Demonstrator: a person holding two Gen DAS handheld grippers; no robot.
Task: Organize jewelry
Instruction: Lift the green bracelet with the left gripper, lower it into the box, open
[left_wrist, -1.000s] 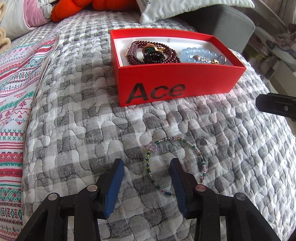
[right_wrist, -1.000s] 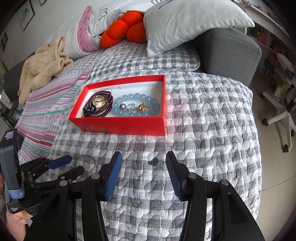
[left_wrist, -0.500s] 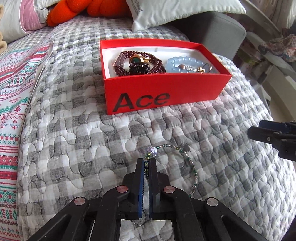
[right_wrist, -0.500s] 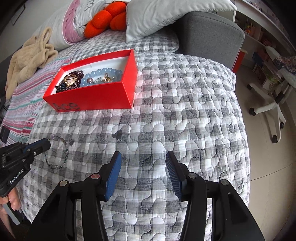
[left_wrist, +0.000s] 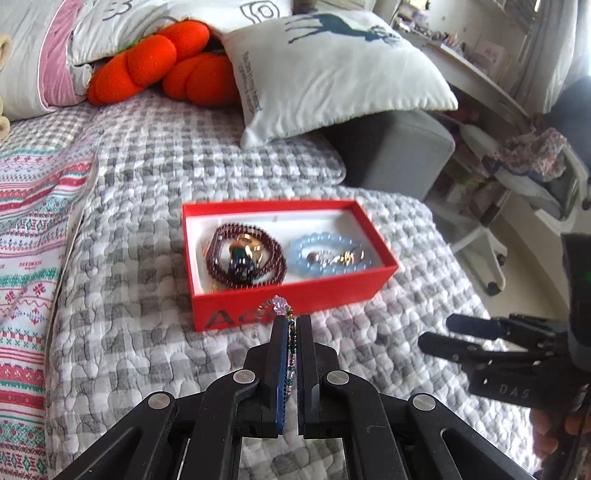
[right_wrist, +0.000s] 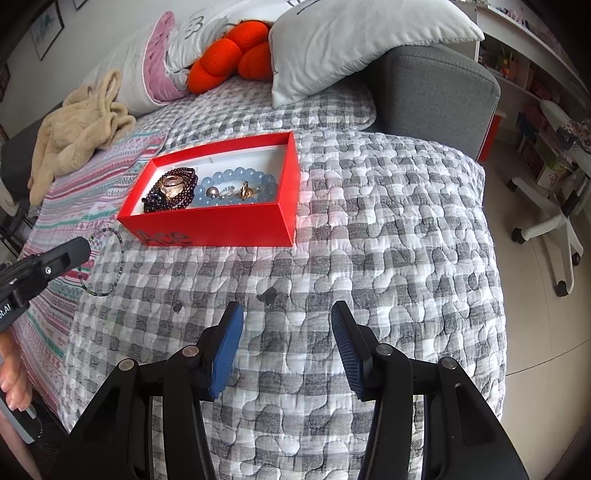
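One beaded bracelet (left_wrist: 277, 308) pinched in left tool (left_wrist: 291, 325); right tool (right_wrist: 286, 317) wide; two bracelets boxed.

The box (right_wrist: 218, 225) sits on the quilt (right_wrist: 369, 258) toward the bed's middle. In the box, the dark bead bracelet (right_wrist: 173, 190) lies left of the pale bead bracelet (right_wrist: 236, 184). The thin beaded bracelet (right_wrist: 107, 258) hangs before the box, toward the quilt's left edge. Pillows (right_wrist: 354, 40) lie behind.
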